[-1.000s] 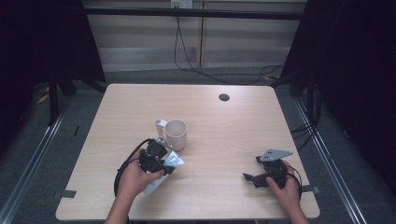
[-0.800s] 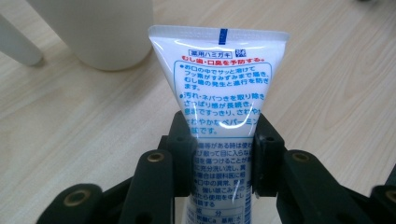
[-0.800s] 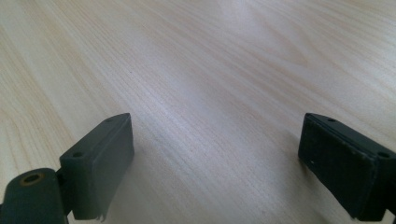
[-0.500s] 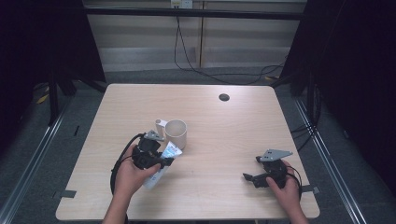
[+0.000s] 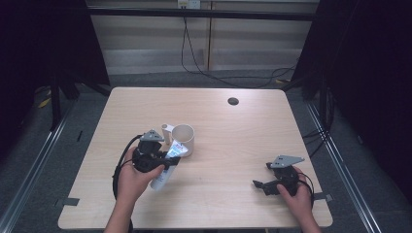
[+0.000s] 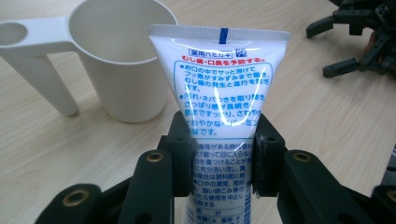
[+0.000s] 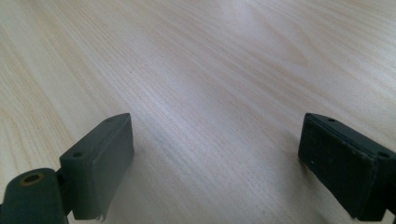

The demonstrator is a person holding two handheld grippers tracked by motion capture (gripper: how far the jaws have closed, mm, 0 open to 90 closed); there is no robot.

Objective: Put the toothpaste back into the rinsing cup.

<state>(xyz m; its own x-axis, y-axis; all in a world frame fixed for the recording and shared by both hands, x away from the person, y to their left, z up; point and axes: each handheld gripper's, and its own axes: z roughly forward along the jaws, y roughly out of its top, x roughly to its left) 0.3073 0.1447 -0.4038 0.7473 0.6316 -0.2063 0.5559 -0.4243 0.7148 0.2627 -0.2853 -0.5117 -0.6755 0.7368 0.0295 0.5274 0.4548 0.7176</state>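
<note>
Tool work here is the carrying step: the left tool is clamped on a white toothpaste tube, its two jaws pinching the tube's flat body about midway, crimped end pointing forward toward the cup. Largest first: the pale wooden desk carries everything. On it, left of centre, stands a white plastic cup, upright, with a flat handle that has a hole in it; its mouth is open, and what can be seen of its inside looks empty. In the high view the tube is lifted at a slant just beside the cup, its upper end close to the rim, though I cannot tell whether they touch. The right tool rests low over the desk near the front right corner, well apart from the cup, jaws spread wide around bare wood. By my judgement the next move calls for raising the tube over the rim and lowering it in before letting go.
</note>
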